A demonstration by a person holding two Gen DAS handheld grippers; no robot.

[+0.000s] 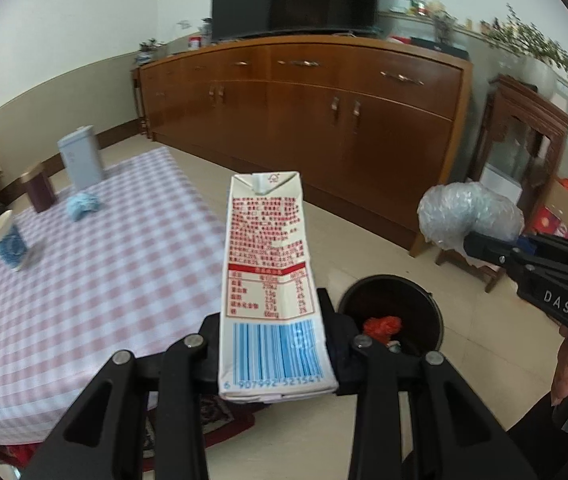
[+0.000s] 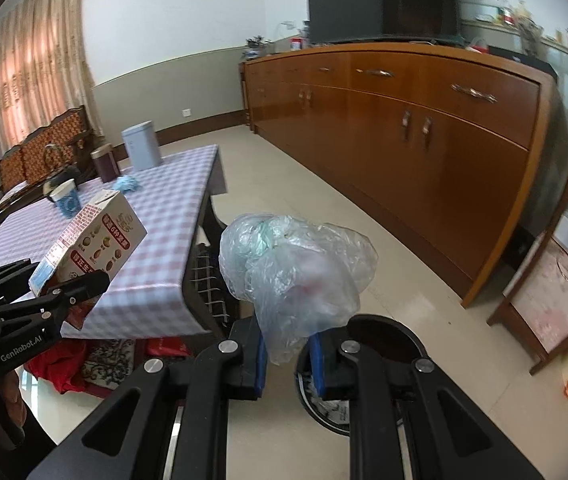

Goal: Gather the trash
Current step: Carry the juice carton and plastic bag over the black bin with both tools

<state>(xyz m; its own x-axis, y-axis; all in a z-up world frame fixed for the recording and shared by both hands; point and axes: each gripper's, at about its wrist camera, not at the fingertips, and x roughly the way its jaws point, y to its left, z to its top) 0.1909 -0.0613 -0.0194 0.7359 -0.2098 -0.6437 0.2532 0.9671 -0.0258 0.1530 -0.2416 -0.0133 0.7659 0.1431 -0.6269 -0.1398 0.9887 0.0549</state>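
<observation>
The milk carton (image 1: 270,276), white with red print and a blue barcode, is clamped upright in the left gripper (image 1: 276,344) beside the black bin (image 1: 391,316). The right gripper (image 2: 285,354) pinches a crumpled clear plastic bag (image 2: 295,272), perhaps wrapping something pale.

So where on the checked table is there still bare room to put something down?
The near half of the checked table, between the paper cup and the front edge, is bare cloth. So is the right strip past the blue crumpled wad. The far left corner is crowded: the cup, the dark canister and the pale tin cluster there.
</observation>
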